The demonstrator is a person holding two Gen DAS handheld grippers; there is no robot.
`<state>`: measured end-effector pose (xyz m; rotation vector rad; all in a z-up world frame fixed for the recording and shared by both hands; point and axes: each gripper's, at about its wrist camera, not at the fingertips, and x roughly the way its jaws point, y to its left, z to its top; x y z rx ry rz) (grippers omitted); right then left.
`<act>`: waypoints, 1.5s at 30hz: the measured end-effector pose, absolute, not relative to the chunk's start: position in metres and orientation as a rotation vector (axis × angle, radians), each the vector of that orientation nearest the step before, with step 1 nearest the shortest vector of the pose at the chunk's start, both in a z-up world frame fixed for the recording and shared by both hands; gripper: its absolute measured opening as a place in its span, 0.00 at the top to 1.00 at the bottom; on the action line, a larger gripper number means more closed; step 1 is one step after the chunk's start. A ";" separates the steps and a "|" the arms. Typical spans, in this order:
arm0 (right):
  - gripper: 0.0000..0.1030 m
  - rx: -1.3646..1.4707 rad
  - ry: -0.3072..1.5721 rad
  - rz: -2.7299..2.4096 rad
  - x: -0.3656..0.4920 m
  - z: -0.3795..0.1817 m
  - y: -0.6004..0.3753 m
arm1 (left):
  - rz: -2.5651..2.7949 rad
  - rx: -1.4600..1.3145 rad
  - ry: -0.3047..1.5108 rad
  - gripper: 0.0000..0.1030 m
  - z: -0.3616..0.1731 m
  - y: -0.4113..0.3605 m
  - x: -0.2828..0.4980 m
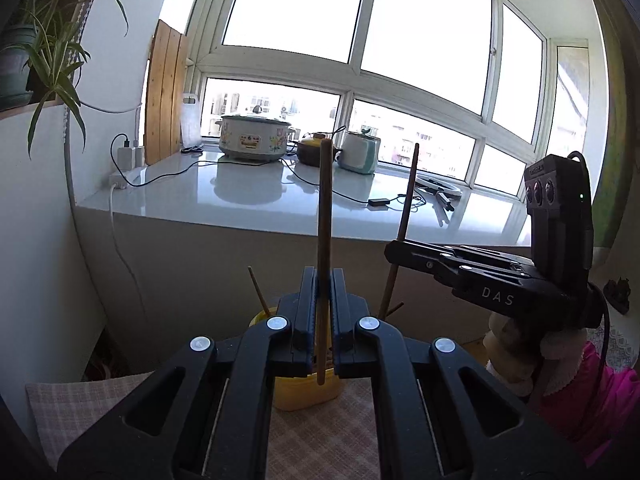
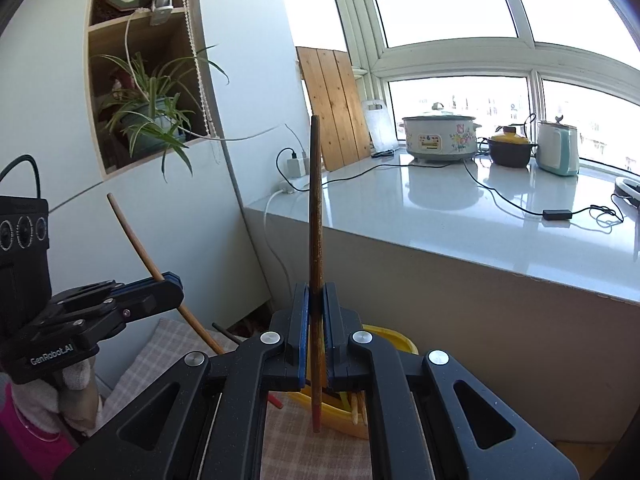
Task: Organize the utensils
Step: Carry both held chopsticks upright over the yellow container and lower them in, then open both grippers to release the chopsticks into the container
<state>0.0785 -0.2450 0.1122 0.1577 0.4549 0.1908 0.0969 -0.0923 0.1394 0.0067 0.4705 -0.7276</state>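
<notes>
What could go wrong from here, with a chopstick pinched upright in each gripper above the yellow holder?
1. The left gripper pinches its chopstick low on the shaft, so the long top could pivot or slip.
2. The right gripper holds its chopstick close beside the left one; the sticks could clash.
3. The yellow holder already holds sticks; a poorly aimed drop could knock them or tip it.

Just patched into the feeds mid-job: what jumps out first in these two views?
Each gripper is shut on an upright brown chopstick: the left gripper holds one chopstick, the right gripper another. Below them a yellow container stands on a checked cloth.
</notes>
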 end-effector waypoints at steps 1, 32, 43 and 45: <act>0.95 0.162 0.451 0.184 0.080 0.113 -0.247 | -0.722 0.016 0.465 0.97 0.140 -0.096 0.098; 0.95 0.123 0.498 0.066 0.140 0.074 -0.254 | -0.694 0.058 0.514 0.96 0.109 -0.133 0.119; 0.95 0.106 0.528 0.072 0.144 0.063 -0.251 | -0.711 0.070 0.549 0.96 0.103 -0.137 0.122; 0.94 0.111 0.539 0.080 0.145 0.061 -0.251 | -0.698 0.085 0.549 0.87 0.102 -0.138 0.121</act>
